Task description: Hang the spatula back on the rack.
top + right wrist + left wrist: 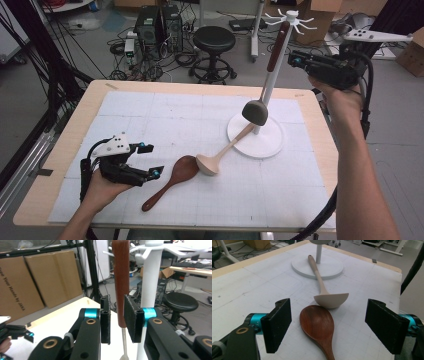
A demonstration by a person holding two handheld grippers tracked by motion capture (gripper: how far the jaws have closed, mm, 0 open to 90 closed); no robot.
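Note:
A white rack point(261, 142) stands at the mat's far right. From one of its top hooks hangs a ladle point(277, 47) with a red-brown handle and a dark grey bowl. My right gripper point(295, 60) is raised just right of that handle, jaws narrowly open. In the right gripper view the handle point(120, 277) shows through the slim gap of my right gripper point(117, 322), untouched, beside the rack pole point(151, 277). A brown wooden spoon point(172, 180) and a beige ladle point(220, 155) lie mid-table. My left gripper point(152, 159) rests open, left of the spoon bowl point(318, 325) and beige ladle point(332, 300); left gripper point(332, 325).
A white gridded mat point(150, 115) covers most of the wooden table. Beyond the far edge stand a black stool point(214, 40), computer towers point(160, 22) and floor cables. Cardboard boxes point(37, 277) lean at the left in the right gripper view.

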